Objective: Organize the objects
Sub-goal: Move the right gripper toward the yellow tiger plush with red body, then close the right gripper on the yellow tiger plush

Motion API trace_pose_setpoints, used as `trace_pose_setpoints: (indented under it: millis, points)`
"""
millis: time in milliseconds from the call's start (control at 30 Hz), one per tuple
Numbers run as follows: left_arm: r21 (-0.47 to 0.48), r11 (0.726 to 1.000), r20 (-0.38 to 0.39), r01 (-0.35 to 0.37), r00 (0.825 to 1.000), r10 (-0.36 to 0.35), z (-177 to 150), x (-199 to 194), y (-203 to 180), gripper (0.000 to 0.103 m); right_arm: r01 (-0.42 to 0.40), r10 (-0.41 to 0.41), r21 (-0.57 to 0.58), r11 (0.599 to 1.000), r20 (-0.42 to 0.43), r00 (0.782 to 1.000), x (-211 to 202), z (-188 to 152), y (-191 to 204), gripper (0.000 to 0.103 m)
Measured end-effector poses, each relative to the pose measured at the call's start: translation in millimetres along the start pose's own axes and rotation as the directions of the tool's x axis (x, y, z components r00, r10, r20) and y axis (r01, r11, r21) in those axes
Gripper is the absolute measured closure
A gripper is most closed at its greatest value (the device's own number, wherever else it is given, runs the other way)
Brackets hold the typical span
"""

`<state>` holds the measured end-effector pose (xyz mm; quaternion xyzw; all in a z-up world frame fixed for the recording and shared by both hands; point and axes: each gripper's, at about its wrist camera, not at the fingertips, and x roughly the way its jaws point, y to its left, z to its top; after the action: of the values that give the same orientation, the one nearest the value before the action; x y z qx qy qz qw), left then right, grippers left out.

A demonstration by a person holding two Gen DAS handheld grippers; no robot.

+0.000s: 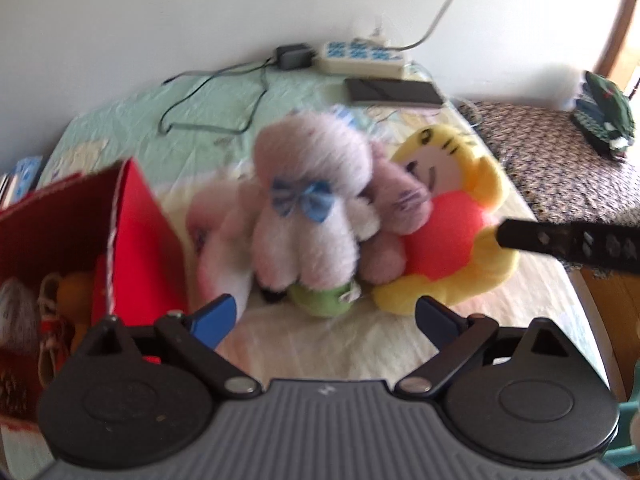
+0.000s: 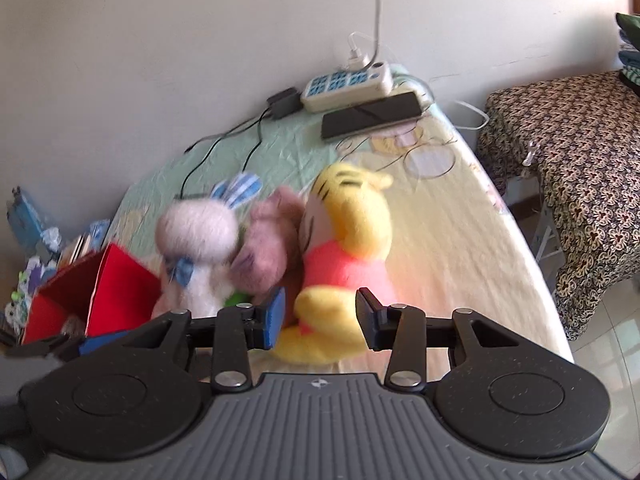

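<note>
A pile of plush toys lies on the bed: a white bunny with a blue bow, a pink plush and a yellow bear in a red shirt. A green item sits under the bunny. An open red box stands to the left with toys inside. My left gripper is open, just in front of the bunny. My right gripper is open around the bear's lower body. Its finger shows in the left wrist view.
A power strip, a black adapter, cables and a dark tablet lie at the far end of the bed by the wall. A patterned cloth surface stands right of the bed. Clutter sits at left.
</note>
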<state>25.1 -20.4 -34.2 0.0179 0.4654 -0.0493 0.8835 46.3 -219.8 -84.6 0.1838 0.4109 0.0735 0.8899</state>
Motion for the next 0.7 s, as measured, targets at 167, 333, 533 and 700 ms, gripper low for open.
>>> trace_pose_setpoints:
  millis: [167,333,533,700]
  points:
    - [0.058,0.990,0.023,0.132,0.991,-0.133,4.3,3.2,-19.7,0.007,-0.007,0.007,0.041,0.999,0.002,1.000,12.5,16.1,-19.2,0.058]
    - [0.041,0.965,-0.019,0.260,0.966,-0.259,9.2,26.8,-35.4,0.007,-0.047,0.050,0.062,0.997,-0.051,0.997,36.9,25.5,-34.0,0.045]
    - [0.065,0.950,-0.044,0.304,0.952,-0.302,13.8,52.1,-51.2,0.004,-0.074,0.081,0.072,0.995,-0.107,0.991,65.7,31.2,-44.7,0.041]
    - [0.056,0.949,-0.064,0.311,0.949,-0.307,18.0,74.5,-50.7,0.005,-0.142,0.163,0.129,0.982,-0.169,0.972,89.7,38.1,-57.5,0.039]
